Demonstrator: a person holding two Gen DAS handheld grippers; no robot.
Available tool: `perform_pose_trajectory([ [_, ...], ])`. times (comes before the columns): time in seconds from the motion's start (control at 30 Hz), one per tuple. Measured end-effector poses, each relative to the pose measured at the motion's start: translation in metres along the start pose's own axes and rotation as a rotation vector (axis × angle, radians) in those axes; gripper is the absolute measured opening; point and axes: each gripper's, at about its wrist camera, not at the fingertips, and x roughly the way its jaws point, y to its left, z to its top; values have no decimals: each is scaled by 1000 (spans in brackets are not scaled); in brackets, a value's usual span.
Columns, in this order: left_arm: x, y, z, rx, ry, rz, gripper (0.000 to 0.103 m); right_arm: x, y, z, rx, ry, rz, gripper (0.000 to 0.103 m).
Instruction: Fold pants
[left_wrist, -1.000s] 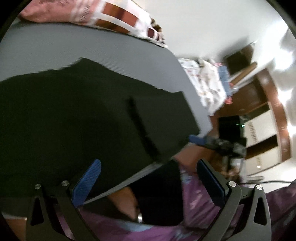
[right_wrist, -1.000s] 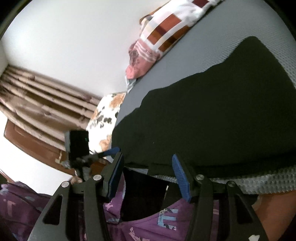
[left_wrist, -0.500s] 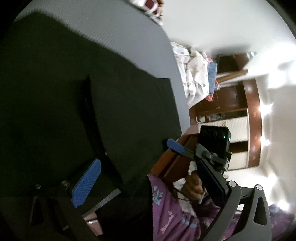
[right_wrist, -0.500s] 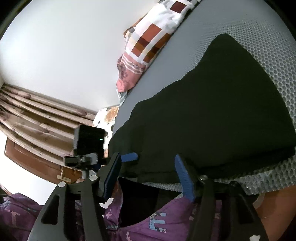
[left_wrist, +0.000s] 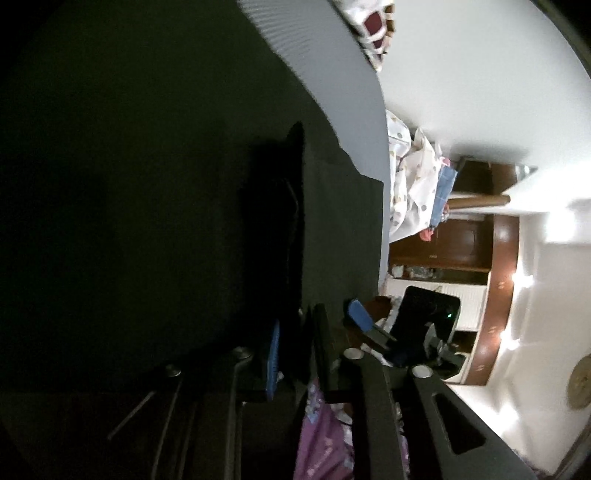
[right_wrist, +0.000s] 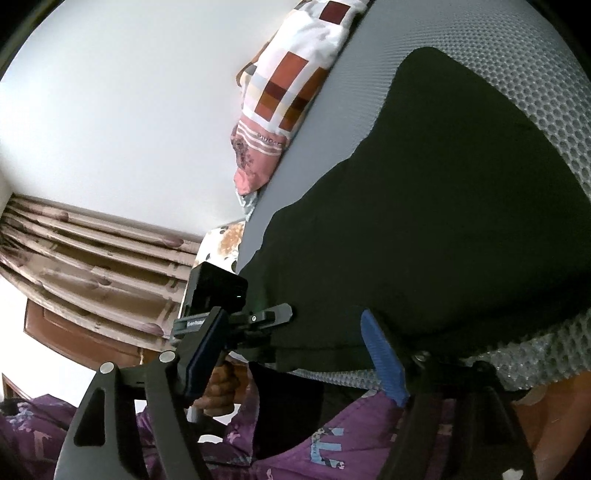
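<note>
Black pants (right_wrist: 424, 221) lie spread flat on a grey mesh mattress (right_wrist: 461, 29); they fill the left wrist view (left_wrist: 147, 184), dark and very close. My left gripper (left_wrist: 295, 354) has its blue-padded fingers nearly together on a fold at the pants' near edge; it shows in the right wrist view (right_wrist: 269, 321) at that edge. My right gripper (right_wrist: 291, 358) is open, its blue pads either side of the pants' near hem at the mattress edge. It shows in the left wrist view (left_wrist: 360, 317).
A patchwork pillow (right_wrist: 291, 81) lies at the far end of the mattress. Floral bedding (left_wrist: 413, 184) and wooden furniture (left_wrist: 458, 243) stand beyond the mattress. A person in purple clothes (right_wrist: 332, 435) stands at the near edge.
My left gripper rolled, moved close onto the pants and closed its fingers on the near edge. My right gripper moved slightly closer to the hem and stayed open.
</note>
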Motion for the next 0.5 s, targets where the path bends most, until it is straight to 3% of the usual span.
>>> perform_pose_trajectory([
  [0.1,2,5,4,-63,13,-45,32,2,0,0,-1,2,5,74],
  [0.13,3,2,6,-66,14,-56,40,3,0,0,-1,2,7,74],
  [0.2,5,-8,6,-33,16,-50,53,3,0,0,-2,2,7,74],
  [0.27,8,-23,5,55,8,19,56,3,1,-1,-5,0,9,74],
  [0.3,10,-29,4,104,0,51,55,3,1,-2,-5,0,10,74],
  [0.33,12,-35,3,146,-9,88,46,3,1,-2,-5,-1,11,74],
  [0.37,14,-39,1,183,-20,132,24,3,0,-2,-2,-2,12,74],
  [0.4,15,-40,1,202,-32,158,13,4,-1,-2,1,-3,13,74],
  [0.5,6,-50,-2,252,-95,181,8,3,-1,-3,15,-7,19,77],
])
